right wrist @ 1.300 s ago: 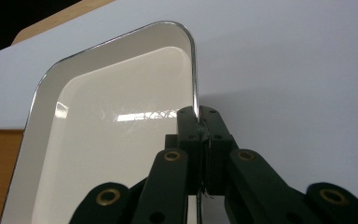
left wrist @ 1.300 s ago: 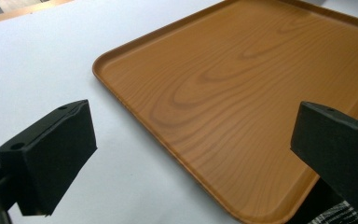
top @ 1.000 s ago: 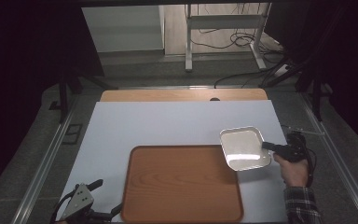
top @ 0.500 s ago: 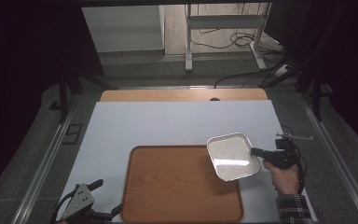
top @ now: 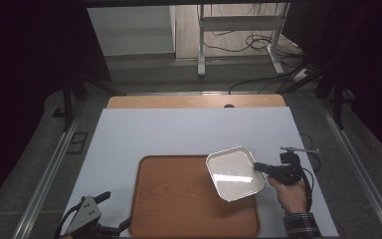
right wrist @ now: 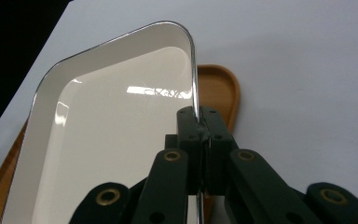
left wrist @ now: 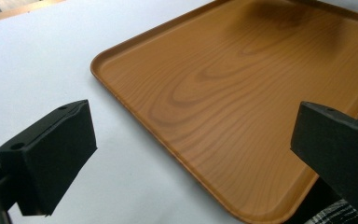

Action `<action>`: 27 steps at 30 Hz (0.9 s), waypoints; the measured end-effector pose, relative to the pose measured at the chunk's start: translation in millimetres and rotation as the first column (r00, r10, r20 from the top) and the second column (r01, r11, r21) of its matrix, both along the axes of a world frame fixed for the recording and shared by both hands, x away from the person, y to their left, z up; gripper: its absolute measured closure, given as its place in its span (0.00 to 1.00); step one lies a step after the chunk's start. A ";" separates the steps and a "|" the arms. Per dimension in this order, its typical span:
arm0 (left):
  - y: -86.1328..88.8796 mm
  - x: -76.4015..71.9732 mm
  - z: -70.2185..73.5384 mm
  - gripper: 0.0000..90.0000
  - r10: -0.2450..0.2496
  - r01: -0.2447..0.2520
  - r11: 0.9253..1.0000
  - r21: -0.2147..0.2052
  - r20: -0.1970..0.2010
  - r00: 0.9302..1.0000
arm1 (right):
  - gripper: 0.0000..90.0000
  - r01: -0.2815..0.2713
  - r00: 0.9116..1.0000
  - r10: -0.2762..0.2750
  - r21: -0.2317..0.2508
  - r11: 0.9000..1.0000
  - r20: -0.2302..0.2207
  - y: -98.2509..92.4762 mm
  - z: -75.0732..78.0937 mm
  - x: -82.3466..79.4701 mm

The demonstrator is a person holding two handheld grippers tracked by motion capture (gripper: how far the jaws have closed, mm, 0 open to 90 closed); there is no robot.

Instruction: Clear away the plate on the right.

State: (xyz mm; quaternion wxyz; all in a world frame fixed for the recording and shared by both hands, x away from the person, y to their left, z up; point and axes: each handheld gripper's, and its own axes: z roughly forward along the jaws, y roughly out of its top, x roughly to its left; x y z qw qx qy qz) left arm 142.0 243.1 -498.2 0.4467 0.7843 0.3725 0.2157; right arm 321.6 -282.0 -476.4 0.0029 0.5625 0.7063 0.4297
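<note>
A white rectangular dish (top: 235, 173) with a thin dark rim hangs over the right part of the wooden tray (top: 179, 209). My right gripper (top: 256, 167) is shut on the dish's right rim, held by a hand in a plaid sleeve. In the right gripper view the jaws pinch the rim of the dish (right wrist: 107, 140) at my right gripper (right wrist: 199, 122), with the tray's corner (right wrist: 221, 88) behind. My left gripper (top: 117, 211) rests at the table's front left, open. In the left gripper view its jaws stand wide apart around my left gripper (left wrist: 191, 163), over the near edge of the tray (left wrist: 242, 93).
A white sheet (top: 189, 132) covers the table, with a wooden strip (top: 194, 101) along its far edge. Metal rails (top: 45, 184) run down both sides. A stand and cables (top: 238, 45) lie on the floor beyond.
My right gripper has carried the white dish leftward and toward the near side, from beside the tray to over its right part. The left gripper has stayed put.
</note>
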 end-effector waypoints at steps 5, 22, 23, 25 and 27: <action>0.0 0.2 0.0 0.00 0.000 0.000 1.000 -0.001 -0.001 1.000 | 0.98 -0.018 1.000 0.018 -0.007 1.000 -0.011 15.0 -3.8 -1.0; 0.0 0.1 -0.1 0.00 0.000 0.000 1.000 -0.003 -0.001 1.000 | 0.98 -0.044 0.998 0.044 -0.009 0.999 -0.044 64.4 -18.1 -6.2; 0.0 0.1 -0.1 0.00 -0.001 0.001 1.000 -0.002 0.000 1.000 | 0.98 -0.041 0.998 0.041 -0.013 0.999 -0.048 67.1 -19.6 -6.6; -0.1 0.0 -0.1 0.00 -0.002 0.002 1.000 0.000 0.000 1.000 | 0.98 -0.036 0.998 0.035 -0.020 0.999 -0.053 72.0 -22.4 -6.8; 0.0 0.0 -0.1 0.00 -0.003 0.003 1.000 0.000 0.000 1.000 | 0.98 -0.027 0.998 0.025 -0.034 0.999 -0.054 78.3 -25.9 -6.8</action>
